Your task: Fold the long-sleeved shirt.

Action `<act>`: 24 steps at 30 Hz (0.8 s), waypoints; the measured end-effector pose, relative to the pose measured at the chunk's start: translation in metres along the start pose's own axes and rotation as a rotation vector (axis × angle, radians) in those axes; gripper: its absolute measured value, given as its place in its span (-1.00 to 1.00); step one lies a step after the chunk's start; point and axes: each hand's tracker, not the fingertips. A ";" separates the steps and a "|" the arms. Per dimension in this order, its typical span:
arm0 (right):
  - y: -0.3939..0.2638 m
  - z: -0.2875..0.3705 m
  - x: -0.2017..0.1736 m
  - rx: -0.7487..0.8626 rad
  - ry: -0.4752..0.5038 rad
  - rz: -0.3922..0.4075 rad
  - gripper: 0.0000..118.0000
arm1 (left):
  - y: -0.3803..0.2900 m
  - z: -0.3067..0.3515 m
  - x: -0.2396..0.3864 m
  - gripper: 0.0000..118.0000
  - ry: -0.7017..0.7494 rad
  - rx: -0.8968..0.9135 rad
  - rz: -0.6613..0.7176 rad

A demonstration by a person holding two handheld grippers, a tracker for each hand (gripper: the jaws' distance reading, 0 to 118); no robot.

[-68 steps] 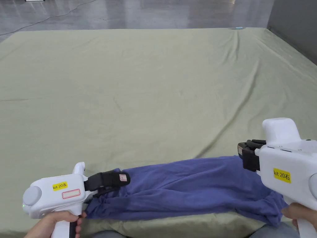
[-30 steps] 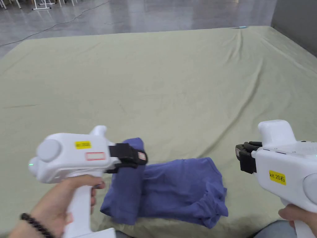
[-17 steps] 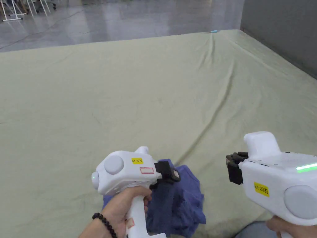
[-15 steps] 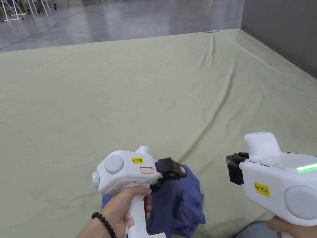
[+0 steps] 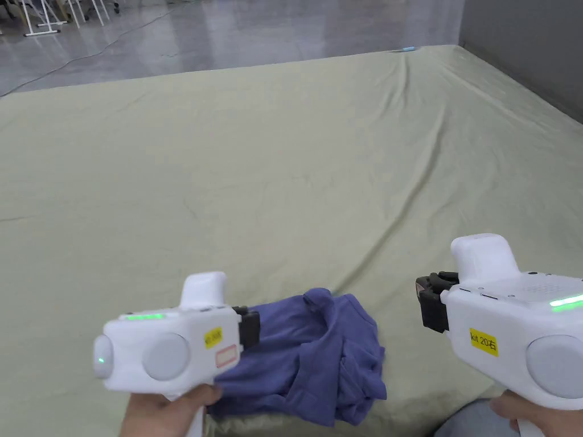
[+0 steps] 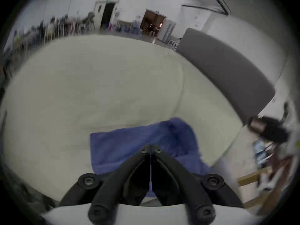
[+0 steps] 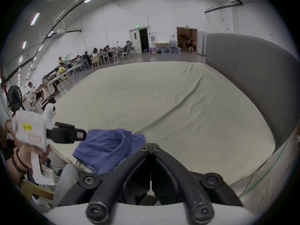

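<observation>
The blue long-sleeved shirt [image 5: 307,358] lies as a small rumpled bundle at the near edge of the olive sheet [image 5: 284,170]. My left gripper [image 5: 250,328] hovers at the bundle's left edge, its jaws together with nothing between them. The left gripper view shows the left gripper [image 6: 151,147] with tips meeting above the shirt [image 6: 129,140]. My right gripper [image 5: 424,296] is held to the right of the shirt, apart from it. In the right gripper view, the right gripper [image 7: 151,145] has both jaws touching, with the shirt [image 7: 103,147] and the left gripper [image 7: 80,135] off to the left.
The sheet stretches wide and wrinkled beyond the shirt. A grey partition [image 5: 524,51] runs along its right side. A person's knee [image 5: 484,421] shows at the near edge. People sit at tables [image 7: 97,53] across the hall, and a fan [image 7: 14,98] stands far left.
The left gripper carried the shirt's left end over to the right, let go, and drew back left. The long strip became a short bundle. The right gripper had let go earlier and stayed right.
</observation>
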 end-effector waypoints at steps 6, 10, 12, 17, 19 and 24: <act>-0.005 -0.004 0.001 -0.003 0.034 -0.005 -1.00 | -0.018 -0.052 0.033 -1.00 0.007 0.017 -0.045; -0.009 0.000 0.005 -0.006 0.038 -0.011 -1.00 | -0.034 -0.070 0.079 -1.00 -0.074 -0.005 -0.028; -0.011 0.001 0.008 -0.006 0.041 -0.020 -1.00 | -0.044 -0.081 0.100 -1.00 -0.090 0.007 -0.022; -0.013 0.002 0.019 -0.008 0.027 -0.034 -1.00 | -0.057 -0.123 0.130 -1.00 -0.108 0.005 -0.001; -0.014 0.004 0.023 -0.006 0.013 -0.048 -1.00 | -0.060 -0.127 0.138 -1.00 -0.103 0.033 -0.014; -0.013 0.002 0.024 -0.007 0.008 -0.053 -1.00 | -0.035 -0.110 0.130 -1.00 -0.164 -0.013 -0.004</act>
